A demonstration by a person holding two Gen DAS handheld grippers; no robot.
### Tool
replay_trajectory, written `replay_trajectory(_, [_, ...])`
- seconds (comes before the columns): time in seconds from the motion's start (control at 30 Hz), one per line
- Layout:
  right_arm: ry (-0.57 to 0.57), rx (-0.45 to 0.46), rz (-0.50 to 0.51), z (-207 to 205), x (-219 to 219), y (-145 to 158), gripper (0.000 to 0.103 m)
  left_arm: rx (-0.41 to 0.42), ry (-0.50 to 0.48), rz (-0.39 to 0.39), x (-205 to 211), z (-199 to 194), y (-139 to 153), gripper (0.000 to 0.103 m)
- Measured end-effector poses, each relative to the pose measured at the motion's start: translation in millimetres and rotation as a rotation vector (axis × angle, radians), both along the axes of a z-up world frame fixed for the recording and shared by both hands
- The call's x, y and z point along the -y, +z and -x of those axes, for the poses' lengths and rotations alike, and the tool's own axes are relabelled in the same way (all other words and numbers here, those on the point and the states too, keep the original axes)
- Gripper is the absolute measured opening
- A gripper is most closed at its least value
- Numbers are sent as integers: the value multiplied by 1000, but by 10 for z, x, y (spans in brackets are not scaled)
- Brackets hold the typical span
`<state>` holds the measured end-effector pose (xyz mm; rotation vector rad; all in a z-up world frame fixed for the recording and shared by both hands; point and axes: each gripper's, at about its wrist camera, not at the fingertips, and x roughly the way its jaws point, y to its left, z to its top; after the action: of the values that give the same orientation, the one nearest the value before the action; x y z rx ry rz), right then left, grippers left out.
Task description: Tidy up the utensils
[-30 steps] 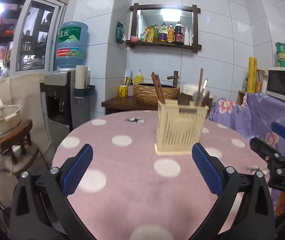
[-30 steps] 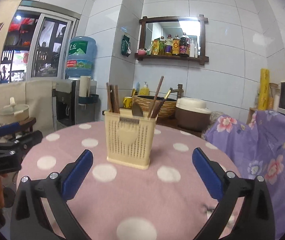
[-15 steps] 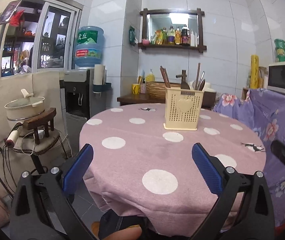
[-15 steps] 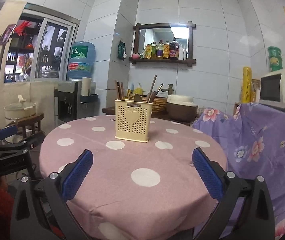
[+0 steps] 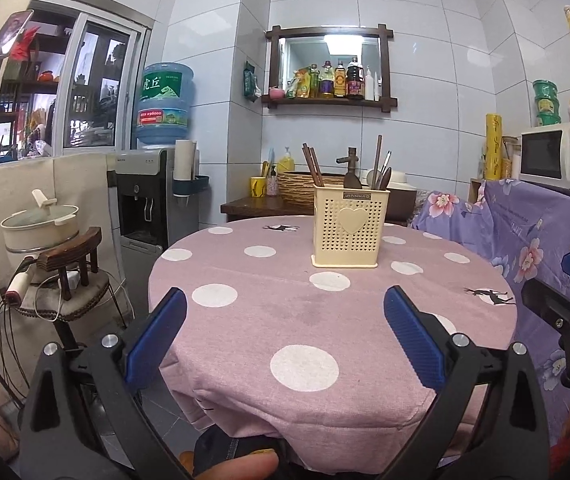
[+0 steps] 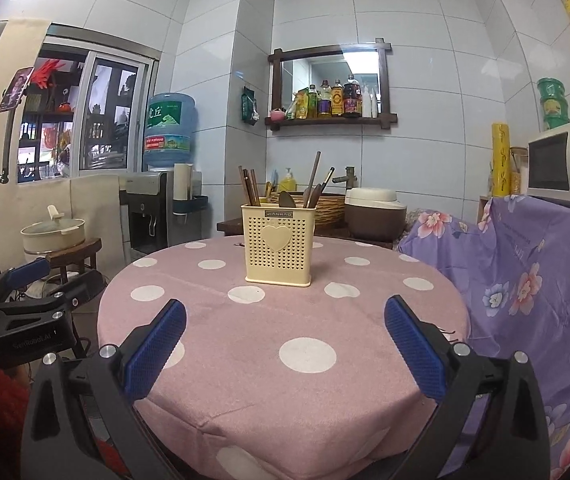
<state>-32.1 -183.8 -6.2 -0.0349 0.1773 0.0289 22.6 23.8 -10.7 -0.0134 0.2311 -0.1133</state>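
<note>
My left gripper [image 5: 285,320] is spread wide with nothing between its blue pads [image 5: 156,336], held over the near edge of the table [image 5: 245,320], well short of the caddy [image 5: 345,226]. My right gripper [image 6: 285,332] is likewise released and empty, also at the table's near edge, on the caddy's right as the left camera sees it.

The caddy, cream plastic with a heart on its front, stands upright toward the far side of the table. In it, chopsticks [image 5: 312,164] lean in the left compartment, and a spoon [image 5: 352,178] and other handles [image 5: 379,160] stick up further right; I cannot tell exactly which slot each sits in. Around the caddy the pink dotted cloth carries no loose utensils.

Behind the caddy sit a woven basket [image 6: 331,204] and a rice cooker [image 6: 375,212]; a microwave [image 5: 551,158] stands far to its right, a water dispenser [image 5: 153,196] to its left.
</note>
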Motion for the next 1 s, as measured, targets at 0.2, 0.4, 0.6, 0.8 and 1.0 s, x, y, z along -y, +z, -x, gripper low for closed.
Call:
replay_trajectory(0.2, [-5, 0, -4, -7, 18, -7, 98, -3, -9, -7, 25, -16, -8, 97])
replay_trajectory(0.4, [-4, -3, -6, -10, 13, -7, 98, -3, -11, -14, 30, -18, -10, 97])
replay_trajectory(0.6, [-3, -4, -7, -14, 17, -10, 98, -4, -21, -15, 39, -20, -10, 97])
replay_trajectory(0.8, [-4, -7, -8, -17, 13, -14, 98, -8, -26, -17, 50, -27, -11, 97])
replay_trajectory(1.0, [-7, -5, -5, -24, 8, -29, 98, -2, -35, -3, 29, -17, 5, 97])
